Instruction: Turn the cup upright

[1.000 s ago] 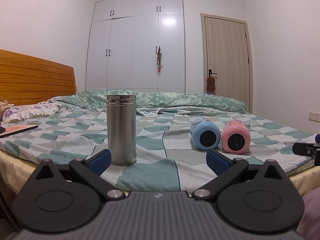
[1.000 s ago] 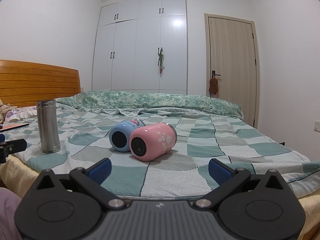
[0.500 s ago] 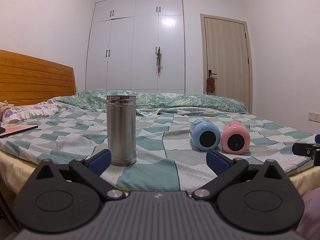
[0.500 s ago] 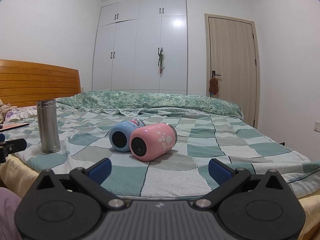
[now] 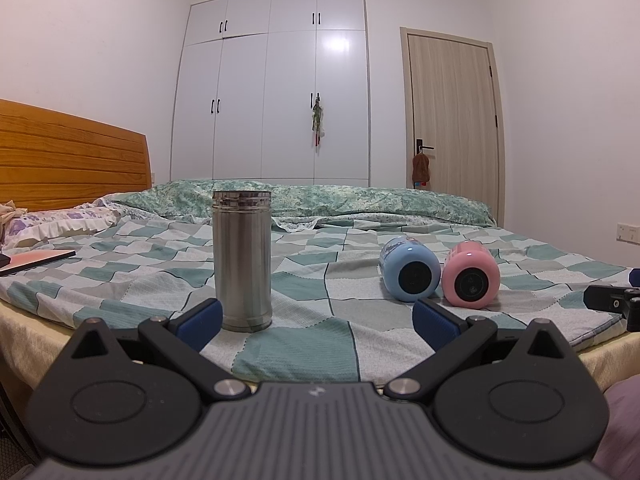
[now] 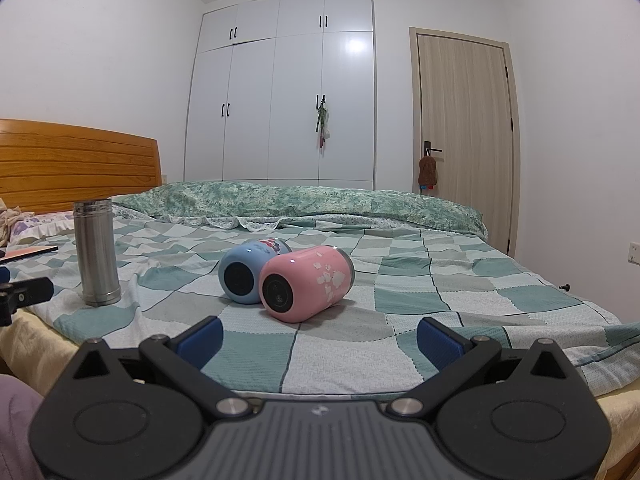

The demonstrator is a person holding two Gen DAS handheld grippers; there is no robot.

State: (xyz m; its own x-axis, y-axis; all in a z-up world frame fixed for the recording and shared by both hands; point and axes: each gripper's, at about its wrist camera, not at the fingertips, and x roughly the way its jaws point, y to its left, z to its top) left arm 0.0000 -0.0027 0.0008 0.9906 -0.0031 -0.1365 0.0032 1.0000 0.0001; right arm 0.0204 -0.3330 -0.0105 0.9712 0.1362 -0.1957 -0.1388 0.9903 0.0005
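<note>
A pink cup (image 6: 306, 283) and a blue cup (image 6: 250, 270) lie on their sides, touching, on the checked bedspread, bottoms toward me. They also show in the left wrist view, pink cup (image 5: 471, 279) and blue cup (image 5: 409, 274). A steel flask (image 5: 242, 260) stands upright to their left; it shows in the right wrist view too (image 6: 96, 252). My left gripper (image 5: 316, 322) is open and empty, just short of the flask. My right gripper (image 6: 319, 338) is open and empty, near the bed edge in front of the pink cup.
The bed (image 6: 400, 280) has a wooden headboard (image 5: 72, 160) on the left and a rolled green quilt (image 6: 320, 204) at the far side. A flat pink item (image 5: 36, 259) lies near the pillows. White wardrobe and a door stand behind.
</note>
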